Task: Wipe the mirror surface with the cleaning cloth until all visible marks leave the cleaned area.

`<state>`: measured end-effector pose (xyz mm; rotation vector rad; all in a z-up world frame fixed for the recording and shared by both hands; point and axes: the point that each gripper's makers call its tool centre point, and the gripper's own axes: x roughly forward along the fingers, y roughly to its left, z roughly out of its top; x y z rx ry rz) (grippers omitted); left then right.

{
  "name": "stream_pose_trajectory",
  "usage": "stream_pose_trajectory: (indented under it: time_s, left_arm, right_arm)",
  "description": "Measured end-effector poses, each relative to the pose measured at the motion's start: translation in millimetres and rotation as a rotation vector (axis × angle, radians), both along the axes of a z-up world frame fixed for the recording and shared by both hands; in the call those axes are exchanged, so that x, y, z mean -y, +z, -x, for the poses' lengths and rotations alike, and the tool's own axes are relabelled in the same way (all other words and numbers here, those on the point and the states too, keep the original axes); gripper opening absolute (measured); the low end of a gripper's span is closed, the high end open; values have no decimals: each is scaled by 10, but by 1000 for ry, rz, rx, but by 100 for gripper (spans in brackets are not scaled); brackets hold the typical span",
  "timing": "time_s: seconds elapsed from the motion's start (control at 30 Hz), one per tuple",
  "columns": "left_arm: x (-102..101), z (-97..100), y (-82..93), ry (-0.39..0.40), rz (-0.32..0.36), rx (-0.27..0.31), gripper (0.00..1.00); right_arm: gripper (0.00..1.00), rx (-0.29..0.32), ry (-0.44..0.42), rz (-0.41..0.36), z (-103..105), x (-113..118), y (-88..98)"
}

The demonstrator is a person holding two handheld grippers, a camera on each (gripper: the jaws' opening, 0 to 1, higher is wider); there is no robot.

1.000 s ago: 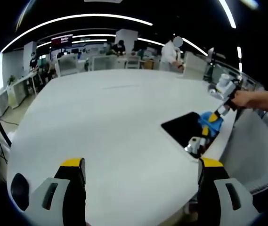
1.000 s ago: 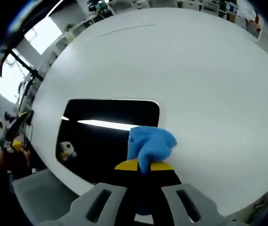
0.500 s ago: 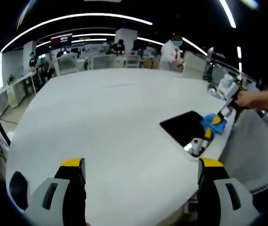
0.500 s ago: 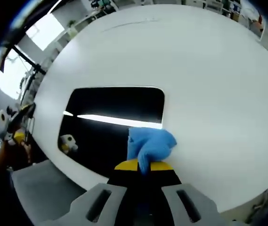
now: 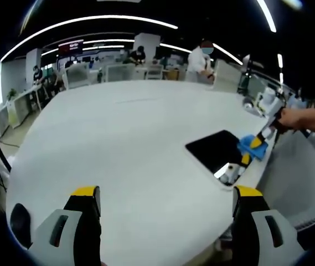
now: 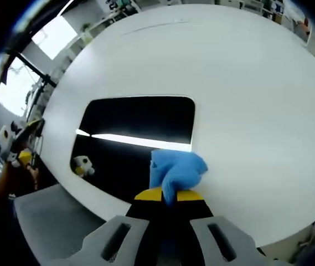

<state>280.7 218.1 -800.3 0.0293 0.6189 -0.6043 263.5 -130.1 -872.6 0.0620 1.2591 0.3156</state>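
Blue, bunched cleaning cloth (image 6: 175, 172) sat pinched between the yellow-tipped jaws of the right gripper (image 6: 164, 195), pressed on the near right corner of the dark, glossy rectangular mirror (image 6: 138, 119). That mirror lay flat near the edge of the large white round table (image 6: 246, 94), reflecting a bright light strip. The left gripper (image 5: 165, 194) hung spread wide and empty over the table, well apart from the mirror.

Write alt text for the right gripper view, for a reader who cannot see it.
The right gripper, shut on a bunched blue cleaning cloth, holds it at the near edge of a dark rectangular mirror lying flat on a white table. The mirror reflects a bright strip of light.
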Motion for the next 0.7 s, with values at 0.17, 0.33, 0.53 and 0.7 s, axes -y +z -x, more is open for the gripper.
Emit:
stream_pose_trajectory:
  time_s: [0.17, 0.33, 0.53, 0.7]
  left_arm:
    - [-64, 23, -17, 9, -6, -7, 99]
    - [-52, 31, -15, 11, -5, -7, 99]
    - [-51, 27, -28, 12, -1, -6, 99]
    - [-72, 18, -13, 12, -1, -2, 99]
  right_arm:
    - [0, -17, 15, 6, 103, -10, -3]
    - [0, -28, 9, -2, 98, -11, 0]
    - [0, -16, 17, -1, 100, -12, 1]
    - [0, -13, 8, 0, 100, -12, 2]
